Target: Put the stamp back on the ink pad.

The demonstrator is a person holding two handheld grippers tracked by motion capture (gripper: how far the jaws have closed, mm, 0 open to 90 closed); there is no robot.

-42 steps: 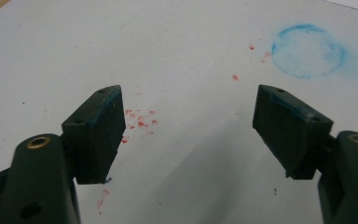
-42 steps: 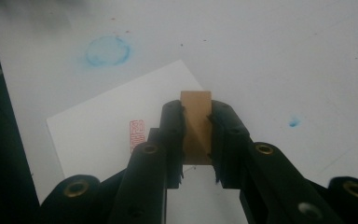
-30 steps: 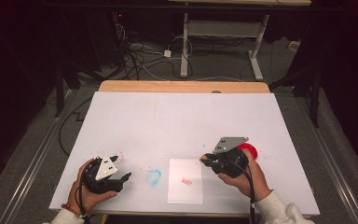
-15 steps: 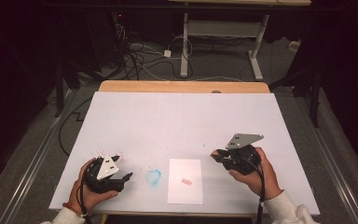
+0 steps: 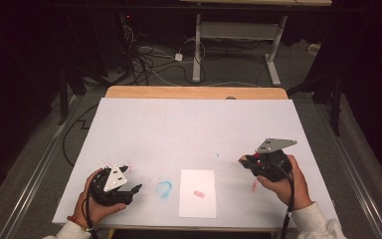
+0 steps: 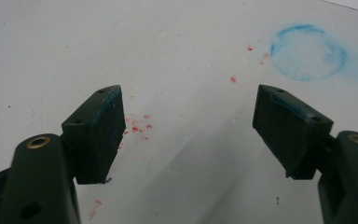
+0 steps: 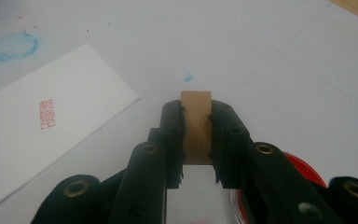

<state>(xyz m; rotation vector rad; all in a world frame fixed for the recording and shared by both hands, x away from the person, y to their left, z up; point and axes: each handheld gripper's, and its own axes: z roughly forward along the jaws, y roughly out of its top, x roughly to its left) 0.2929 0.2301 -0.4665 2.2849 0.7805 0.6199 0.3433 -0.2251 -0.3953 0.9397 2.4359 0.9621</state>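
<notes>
Right gripper (image 7: 196, 135) clamps the wooden stamp (image 7: 196, 123) upright, red ink pad (image 7: 303, 172) just beneath it; stamped paper (image 5: 198, 193) lies leftward (left gripper (image 6: 186, 135) gapes, empty).

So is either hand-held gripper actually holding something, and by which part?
The right hand-held gripper clamps a small tan wooden block by its two side faces, top end sticking out. The left hand-held gripper is open, holding nothing.
</notes>
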